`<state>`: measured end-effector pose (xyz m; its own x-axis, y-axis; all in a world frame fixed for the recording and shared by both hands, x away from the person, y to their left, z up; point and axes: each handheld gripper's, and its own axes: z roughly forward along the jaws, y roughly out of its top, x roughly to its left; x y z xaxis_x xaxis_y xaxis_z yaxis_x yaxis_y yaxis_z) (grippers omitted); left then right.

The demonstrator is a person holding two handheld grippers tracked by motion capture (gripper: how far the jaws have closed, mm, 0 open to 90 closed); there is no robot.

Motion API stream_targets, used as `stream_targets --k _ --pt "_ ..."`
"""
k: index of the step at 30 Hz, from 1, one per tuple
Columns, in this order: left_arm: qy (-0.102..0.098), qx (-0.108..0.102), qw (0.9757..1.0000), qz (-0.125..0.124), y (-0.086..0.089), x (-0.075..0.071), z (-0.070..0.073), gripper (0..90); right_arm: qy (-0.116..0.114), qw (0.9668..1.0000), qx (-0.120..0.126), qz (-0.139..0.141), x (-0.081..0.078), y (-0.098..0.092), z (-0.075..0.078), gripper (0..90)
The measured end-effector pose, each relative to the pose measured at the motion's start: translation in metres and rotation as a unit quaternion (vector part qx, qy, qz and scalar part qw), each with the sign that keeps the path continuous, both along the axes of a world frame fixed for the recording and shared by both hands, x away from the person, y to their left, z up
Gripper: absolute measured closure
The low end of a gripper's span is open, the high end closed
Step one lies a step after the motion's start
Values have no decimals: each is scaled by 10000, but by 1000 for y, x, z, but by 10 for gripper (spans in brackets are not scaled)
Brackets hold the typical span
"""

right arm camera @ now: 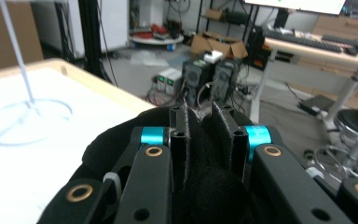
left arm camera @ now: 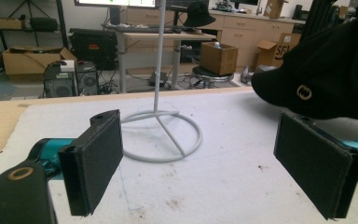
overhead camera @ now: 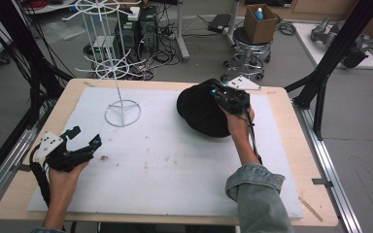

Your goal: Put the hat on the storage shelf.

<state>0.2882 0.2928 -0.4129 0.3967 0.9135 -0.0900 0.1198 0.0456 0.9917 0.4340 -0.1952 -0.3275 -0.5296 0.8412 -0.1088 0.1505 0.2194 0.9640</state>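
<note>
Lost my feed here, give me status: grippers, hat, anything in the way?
Right gripper shut on black hat. Left gripper open, holding nothing. White wire stand at table's far left, apart from hat.

"sf" on cardboard box [left arm camera: 274, 52].

Black claw [right arm camera: 207, 135], teal joints, rolled denim sleeve [overhead camera: 257, 187].

The table [overhead camera: 291, 160] is light wood with a white mat [overhead camera: 175, 165] laid over most of its top. Beyond its far edge the floor [overhead camera: 199, 68] is grey and strewn with cables. A stool [overhead camera: 246, 53] at the far right carries an open cardboard box [overhead camera: 260, 23]. Computer towers [overhead camera: 141, 31] stand at far centre. Black frame struts [overhead camera: 328, 63] rise at the right edge.
</note>
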Motion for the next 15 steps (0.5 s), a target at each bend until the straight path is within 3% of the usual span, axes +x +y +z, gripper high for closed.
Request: stream_targets --k 6,12,15 --pt "-8 -21 10000 10 1 -1 1 159 -323 9990 281 123 -6 5 27 777" --pt "-24 -44 10000 52 4 -3 1 159 -604 9957 665 210 -14 11 57 777" --pt "-20 -52 10000 73 6 -4 1 159 -738 9943 728 241 -16 13 70 777"
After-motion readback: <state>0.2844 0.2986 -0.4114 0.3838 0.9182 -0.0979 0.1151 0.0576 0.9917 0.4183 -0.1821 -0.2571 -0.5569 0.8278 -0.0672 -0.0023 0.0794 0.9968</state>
